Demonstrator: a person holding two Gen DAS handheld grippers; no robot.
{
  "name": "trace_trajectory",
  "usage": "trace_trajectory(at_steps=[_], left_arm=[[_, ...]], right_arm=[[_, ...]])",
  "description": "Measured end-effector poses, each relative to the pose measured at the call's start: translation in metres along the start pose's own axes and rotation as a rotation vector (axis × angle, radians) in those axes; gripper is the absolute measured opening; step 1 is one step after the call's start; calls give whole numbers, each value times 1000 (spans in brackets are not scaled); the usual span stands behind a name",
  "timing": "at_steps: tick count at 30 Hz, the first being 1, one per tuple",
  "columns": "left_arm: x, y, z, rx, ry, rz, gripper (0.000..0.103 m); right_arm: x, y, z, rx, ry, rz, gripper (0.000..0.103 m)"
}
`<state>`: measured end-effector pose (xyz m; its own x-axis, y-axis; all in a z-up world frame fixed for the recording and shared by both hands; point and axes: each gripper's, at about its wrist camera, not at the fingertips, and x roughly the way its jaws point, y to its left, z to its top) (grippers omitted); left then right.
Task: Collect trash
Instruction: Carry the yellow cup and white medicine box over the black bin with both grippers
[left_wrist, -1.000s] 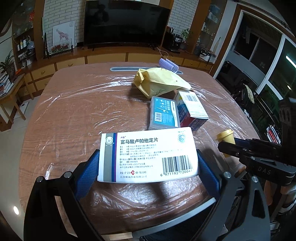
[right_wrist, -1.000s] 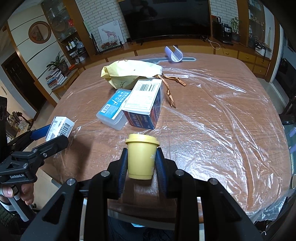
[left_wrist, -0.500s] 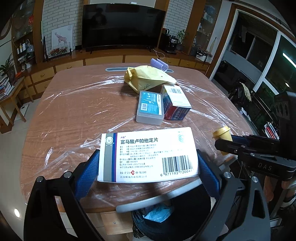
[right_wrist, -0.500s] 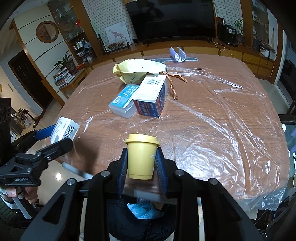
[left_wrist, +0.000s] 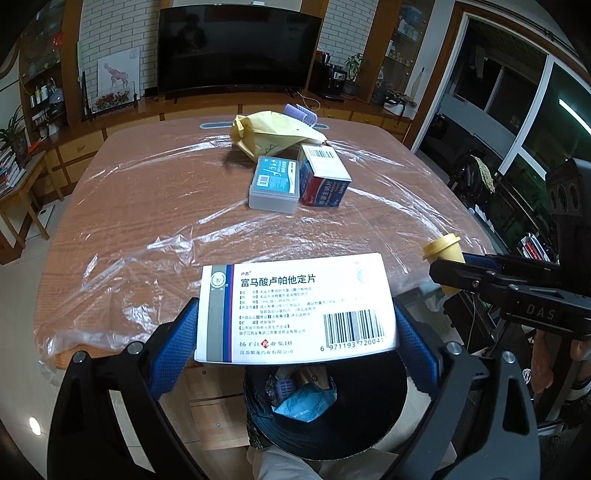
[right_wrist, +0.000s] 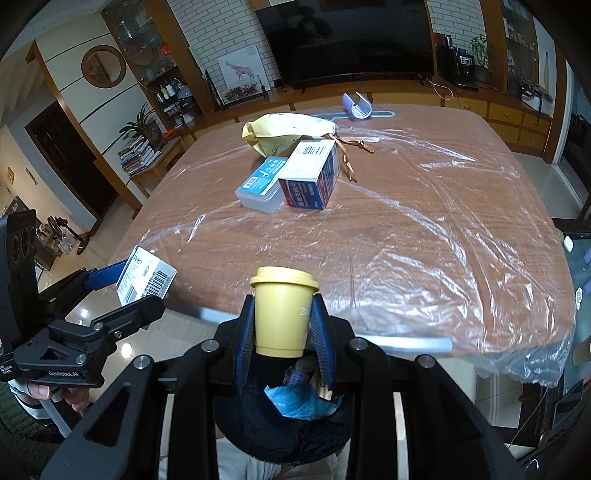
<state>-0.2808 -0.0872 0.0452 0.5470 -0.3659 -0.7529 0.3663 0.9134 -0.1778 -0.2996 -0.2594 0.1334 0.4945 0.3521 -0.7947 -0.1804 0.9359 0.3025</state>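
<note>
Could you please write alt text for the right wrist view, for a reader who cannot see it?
The right gripper holds an upright yellow lidded cup above a black-lined trash bin at the near edge of the plastic-covered wooden table. At left, the left gripper holds a white medicine box. Farther back lie two boxes and a yellow bag.

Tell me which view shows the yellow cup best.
The right wrist view: the cup sits centred and upright between the right gripper fingers. The left wrist view shows only its lid and part of its side at the right edge.
</note>
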Motion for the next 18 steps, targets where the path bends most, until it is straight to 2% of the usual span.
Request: trace_trajectory(at_steps=[18], left_arm=[[-6,-22,-39,39,56,-13,97]], right_arm=[[-12,4,-48,-31,77,20,30]])
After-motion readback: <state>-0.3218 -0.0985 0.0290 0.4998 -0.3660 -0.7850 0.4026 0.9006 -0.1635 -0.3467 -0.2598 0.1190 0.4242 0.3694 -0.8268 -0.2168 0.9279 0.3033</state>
